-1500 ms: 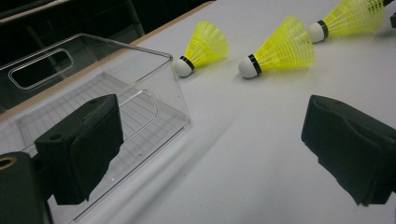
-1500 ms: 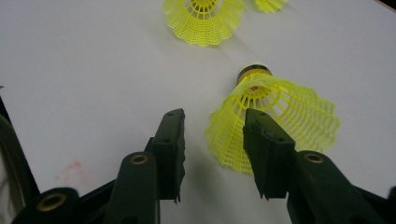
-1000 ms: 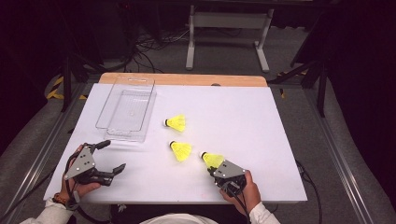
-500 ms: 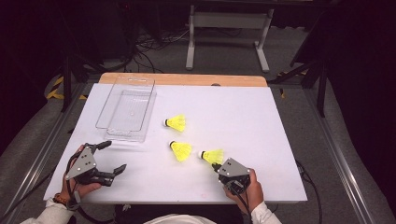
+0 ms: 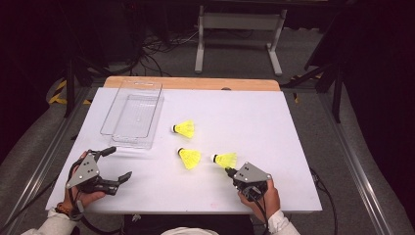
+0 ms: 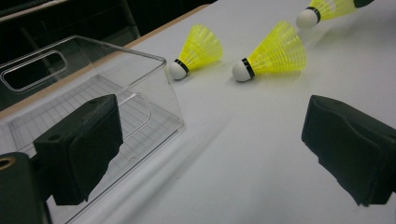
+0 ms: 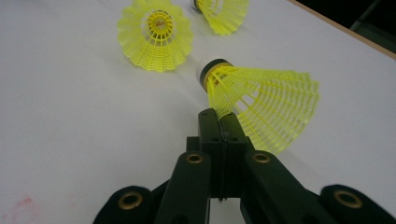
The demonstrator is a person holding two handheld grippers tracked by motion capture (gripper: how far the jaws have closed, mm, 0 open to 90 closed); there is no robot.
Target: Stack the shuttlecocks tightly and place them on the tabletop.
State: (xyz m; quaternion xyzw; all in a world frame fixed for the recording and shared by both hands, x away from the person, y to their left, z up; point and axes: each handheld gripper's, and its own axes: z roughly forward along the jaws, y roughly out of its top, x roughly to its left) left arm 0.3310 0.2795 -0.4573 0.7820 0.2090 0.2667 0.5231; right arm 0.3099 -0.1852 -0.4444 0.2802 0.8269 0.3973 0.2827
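Yellow shuttlecock (image 7: 261, 102) skirt edge pinched by right gripper (image 7: 219, 114)

A lab-like recording room: a white-topped table (image 5: 274, 122) on grey carpet, cables (image 5: 161, 46) trailing across it, a metal stand (image 5: 240, 24) behind, dark surroundings

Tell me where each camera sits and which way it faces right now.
High view: above the person's side, looking forward and down on the white table; both hands, left gripper open, right gripper.
Left gripper view: rides the left gripper, looking between spread jaws past the clear bin toward three shuttlecocks.
Right gripper view: rides the right gripper, jaws shut on the nearest shuttlecock skirt.
Shared: that held shuttlecock.
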